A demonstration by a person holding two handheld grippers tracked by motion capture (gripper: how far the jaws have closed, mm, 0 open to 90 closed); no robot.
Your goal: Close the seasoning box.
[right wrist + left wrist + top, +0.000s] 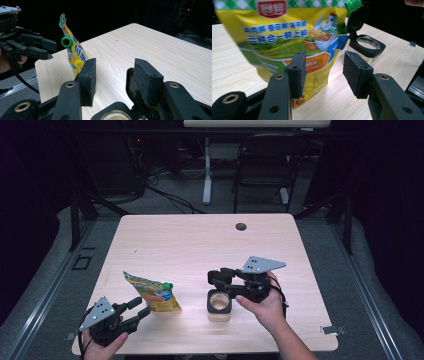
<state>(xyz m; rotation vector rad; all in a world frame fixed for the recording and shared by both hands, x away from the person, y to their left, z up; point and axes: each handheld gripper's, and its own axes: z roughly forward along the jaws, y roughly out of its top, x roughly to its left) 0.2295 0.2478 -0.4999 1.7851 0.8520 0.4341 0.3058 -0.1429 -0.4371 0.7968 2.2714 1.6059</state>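
High view: pale wood-grain table [200,240], broad bare top toward the far edge; yellow pouch [152,293] with green cap near the front left edge, left gripper [139,309] just beside it, right gripper [219,279] over a black-rimmed jar [219,304]. Left gripper view: foam-padded jaws apart before the glossy pouch [287,37], red logo and blue Chinese lettering, unreadable. Right gripper view: jaws apart above the jar [115,115]; pouch [73,55] upright near the table corner.

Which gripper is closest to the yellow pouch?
The left gripper. Its jaws nearly reach the pouch, while the right gripper hovers over the jar instead.
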